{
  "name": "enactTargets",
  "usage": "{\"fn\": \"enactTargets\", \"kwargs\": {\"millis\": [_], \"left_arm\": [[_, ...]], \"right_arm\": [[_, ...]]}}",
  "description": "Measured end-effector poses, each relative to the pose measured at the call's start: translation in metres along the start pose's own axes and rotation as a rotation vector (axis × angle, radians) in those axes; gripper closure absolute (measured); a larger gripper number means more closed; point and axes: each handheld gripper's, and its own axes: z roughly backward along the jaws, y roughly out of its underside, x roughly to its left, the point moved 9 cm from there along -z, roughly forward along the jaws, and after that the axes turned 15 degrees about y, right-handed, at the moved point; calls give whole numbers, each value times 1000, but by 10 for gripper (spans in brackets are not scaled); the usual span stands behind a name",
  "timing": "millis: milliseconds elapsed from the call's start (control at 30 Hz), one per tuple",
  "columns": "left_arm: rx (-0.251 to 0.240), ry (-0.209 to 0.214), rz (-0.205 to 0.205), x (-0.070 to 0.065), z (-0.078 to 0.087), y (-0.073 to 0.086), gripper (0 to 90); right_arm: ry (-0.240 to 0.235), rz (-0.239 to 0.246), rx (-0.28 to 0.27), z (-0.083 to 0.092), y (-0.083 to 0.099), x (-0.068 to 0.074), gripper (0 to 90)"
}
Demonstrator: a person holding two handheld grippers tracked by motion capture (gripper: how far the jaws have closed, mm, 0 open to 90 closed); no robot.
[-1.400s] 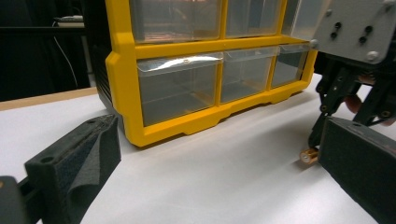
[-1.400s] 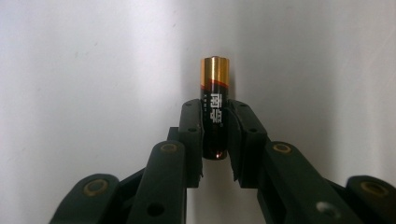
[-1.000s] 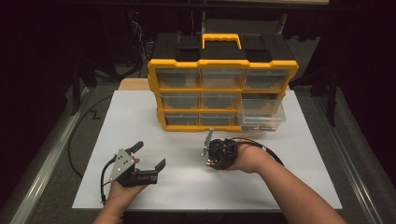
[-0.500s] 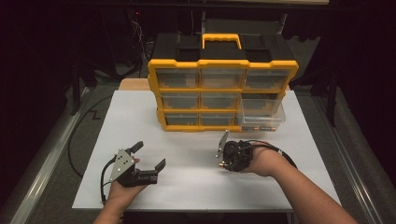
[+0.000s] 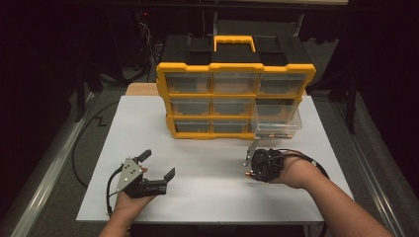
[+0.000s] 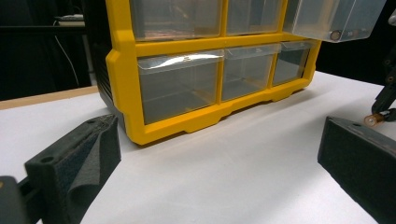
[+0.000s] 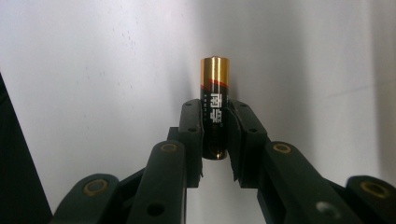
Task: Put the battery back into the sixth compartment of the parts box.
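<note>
Black-and-copper AA battery [image 7: 215, 107] clamped between the pads of the right tongs [image 7: 215, 135], gripped across its lower half so the copper-coloured cap end stands free above the pads, probably to leave that end clear for dropping into a bin. Held above the white desk [image 5: 207, 163], in front of the yellow drawer organizer [image 5: 236, 101], just short of its pulled-out clear drawer [image 5: 276, 121] on the right side of the middle row; likely left open as the place where batteries go or come from, with what look like more batteries lying at its front edge. Left tongs [image 5: 158, 165] released, jaws wide and empty, parked low over the desk, well apart from the organizer's front left corner, seemingly waiting and out of the way. Battery: cylindrical, glossy, copper top band, black body with white lettering too blurred to read, small metal tip catching the light.
</note>
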Motion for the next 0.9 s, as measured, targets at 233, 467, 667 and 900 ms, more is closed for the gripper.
{"fn": "enactTargets", "kwargs": {"millis": [233, 467, 667, 900], "left_arm": [[1, 1, 2, 0, 0, 0, 5], [1, 1, 3, 0, 0, 1, 5], [1, 2, 4, 0, 0, 1, 5], [0, 1, 5, 0, 0, 1, 4]], "right_arm": [[11, 11, 4, 8, 12, -6, 787], [12, -14, 24, 20, 21, -13, 787], [12, -13, 19, 32, 24, -19, 787], [3, -11, 23, 48, 26, -26, 787]]}}
